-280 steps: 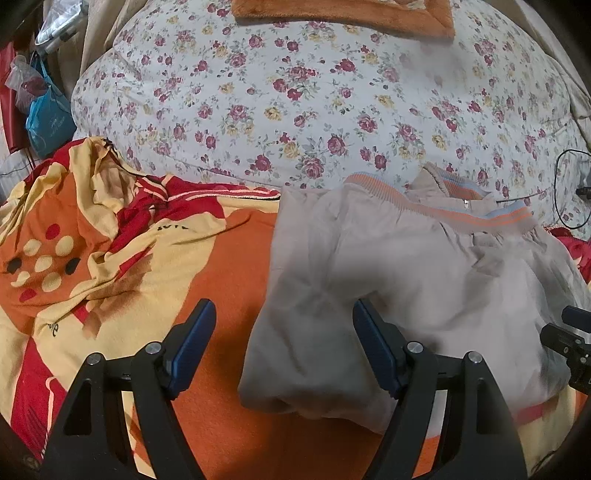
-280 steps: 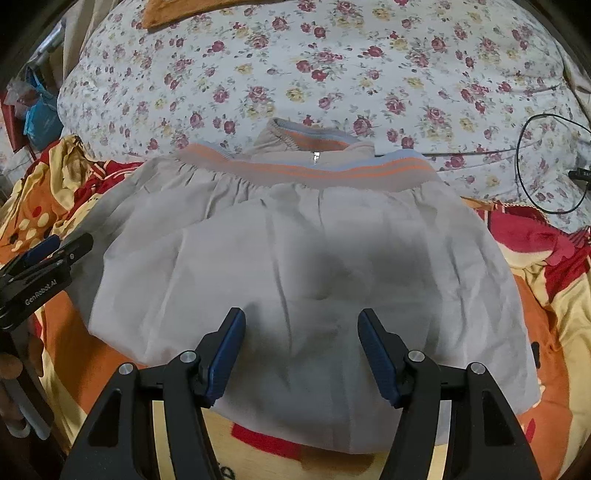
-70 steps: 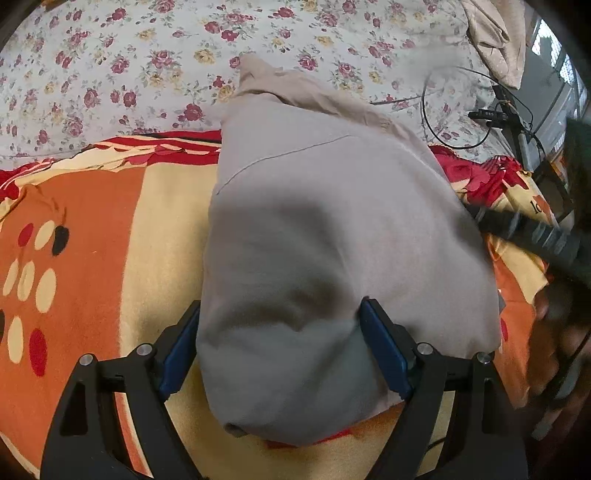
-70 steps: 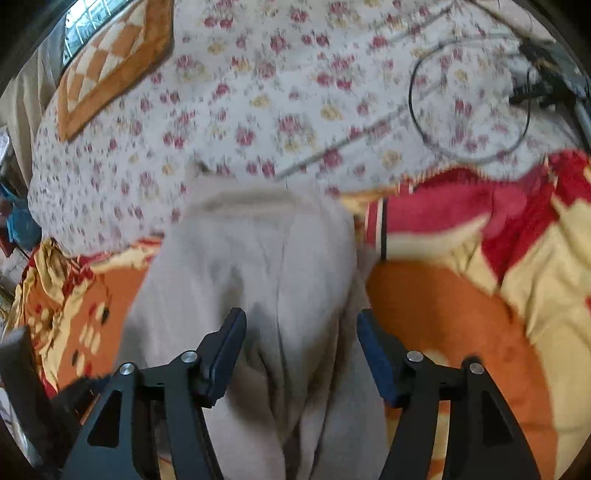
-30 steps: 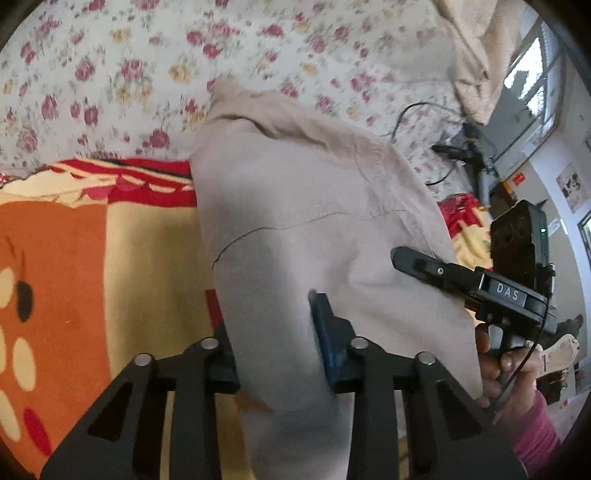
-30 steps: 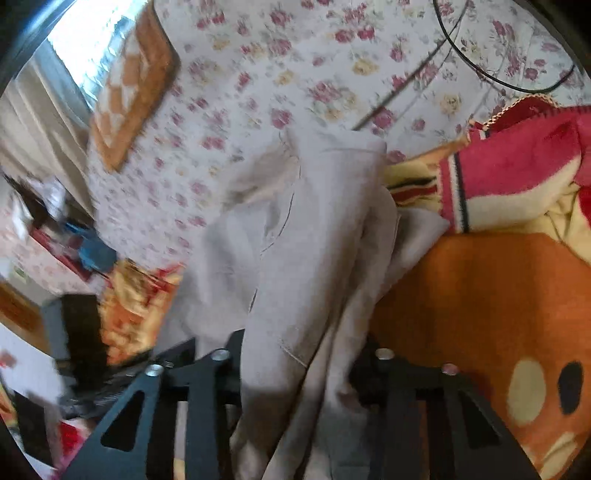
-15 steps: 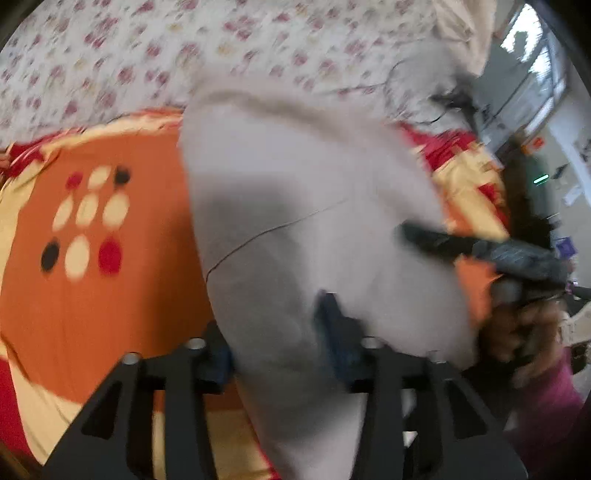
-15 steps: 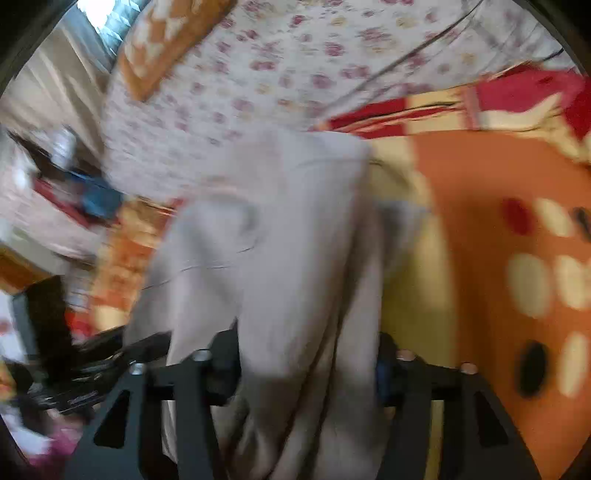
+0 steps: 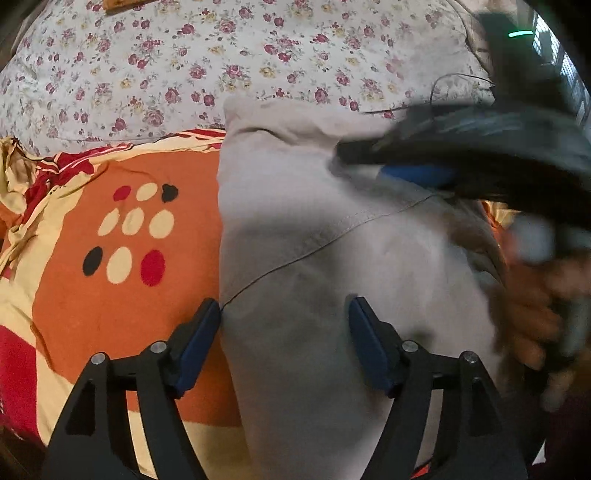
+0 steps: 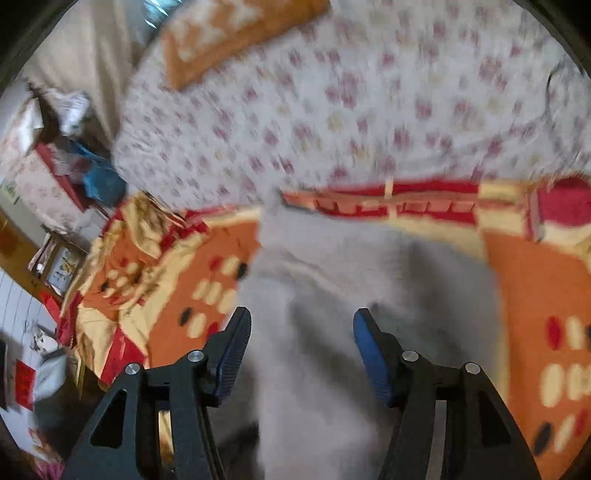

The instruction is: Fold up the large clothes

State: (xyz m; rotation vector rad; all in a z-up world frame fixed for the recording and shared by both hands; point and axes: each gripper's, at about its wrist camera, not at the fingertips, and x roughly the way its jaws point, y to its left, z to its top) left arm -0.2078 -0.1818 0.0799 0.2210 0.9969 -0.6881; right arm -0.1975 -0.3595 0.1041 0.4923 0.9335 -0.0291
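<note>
Black and blue-padded, our left gripper (image 9: 284, 332) stands nearest in its own view, jaws spread; they have just been opening, and the pads do not press the cloth. The left pad sits at the left edge of the folded beige-grey fabric garment (image 9: 332, 258), the right pad over its middle. Our right gripper (image 10: 301, 343) also has its jaws apart above the same garment (image 10: 332, 295); they have just eased slightly closer, gripping nothing. That view is blurred, so we cannot tell whether its pads brush the cloth.

From the left wrist we see our right gripper (image 9: 417, 173) again as a dark smear with a blue pad over the far right part of the garment, with our right hand (image 9: 532, 314) blurred beside the garment's right edge.

Beneath the garment lies the orange, red and cream plush blanket with dotted paw prints (image 9: 110, 258), spread on the bed. The garment's far end reaches the blanket's far edge. Beyond lies the white quilt printed with small red roses (image 9: 221, 55), and at the far side an orange checked cushion (image 10: 229, 33).
</note>
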